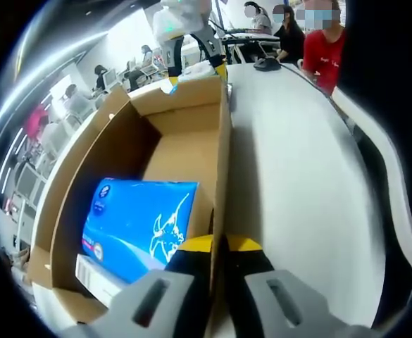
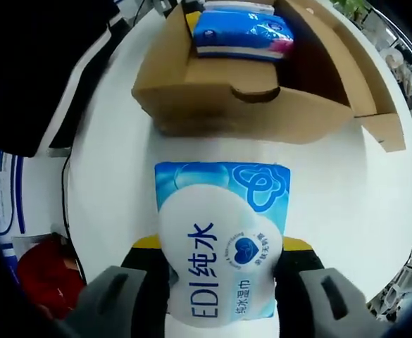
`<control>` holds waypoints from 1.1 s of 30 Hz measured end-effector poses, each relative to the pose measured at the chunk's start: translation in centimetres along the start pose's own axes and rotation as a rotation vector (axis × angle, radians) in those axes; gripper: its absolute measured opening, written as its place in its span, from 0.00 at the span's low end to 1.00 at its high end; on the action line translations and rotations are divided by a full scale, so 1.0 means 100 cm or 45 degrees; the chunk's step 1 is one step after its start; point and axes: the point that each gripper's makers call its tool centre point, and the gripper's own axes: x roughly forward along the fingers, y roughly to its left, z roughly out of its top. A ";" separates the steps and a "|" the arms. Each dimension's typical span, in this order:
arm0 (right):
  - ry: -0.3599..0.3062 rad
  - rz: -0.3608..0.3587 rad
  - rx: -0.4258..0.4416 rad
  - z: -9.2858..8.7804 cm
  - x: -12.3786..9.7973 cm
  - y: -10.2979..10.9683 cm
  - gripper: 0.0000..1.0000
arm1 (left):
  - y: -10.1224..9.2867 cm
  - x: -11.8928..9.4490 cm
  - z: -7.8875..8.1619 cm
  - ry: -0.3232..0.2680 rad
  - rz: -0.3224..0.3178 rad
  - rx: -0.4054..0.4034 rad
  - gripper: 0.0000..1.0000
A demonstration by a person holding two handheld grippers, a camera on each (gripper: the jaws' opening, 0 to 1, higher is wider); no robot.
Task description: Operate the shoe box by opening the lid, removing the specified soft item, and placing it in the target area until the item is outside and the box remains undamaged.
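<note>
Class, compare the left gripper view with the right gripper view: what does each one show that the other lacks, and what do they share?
Left gripper view: the left claw clamps the box's side wall, and seated people are in the background. Right gripper view: the right claw holds a wet-wipes pack above the table, outside the box. Shared: the open cardboard box, the blue pack inside it, and the white table.
</note>
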 end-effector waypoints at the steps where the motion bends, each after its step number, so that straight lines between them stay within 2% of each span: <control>1: 0.002 0.001 -0.002 -0.001 0.001 -0.001 0.59 | 0.000 0.000 0.000 0.000 0.000 0.000 0.03; 7: 0.009 0.000 0.008 -0.005 0.005 0.000 0.59 | 0.000 0.000 0.000 0.001 -0.001 -0.001 0.03; 23: 0.015 0.003 0.027 0.000 0.001 0.003 0.63 | -0.001 0.000 0.001 0.007 -0.001 -0.008 0.03; 26: 0.026 -0.009 0.026 -0.001 0.009 0.002 0.65 | -0.001 0.001 -0.001 0.011 0.004 -0.009 0.03; 33: 0.031 -0.005 0.008 -0.003 0.011 0.000 0.66 | 0.000 0.004 -0.004 0.012 0.004 -0.012 0.03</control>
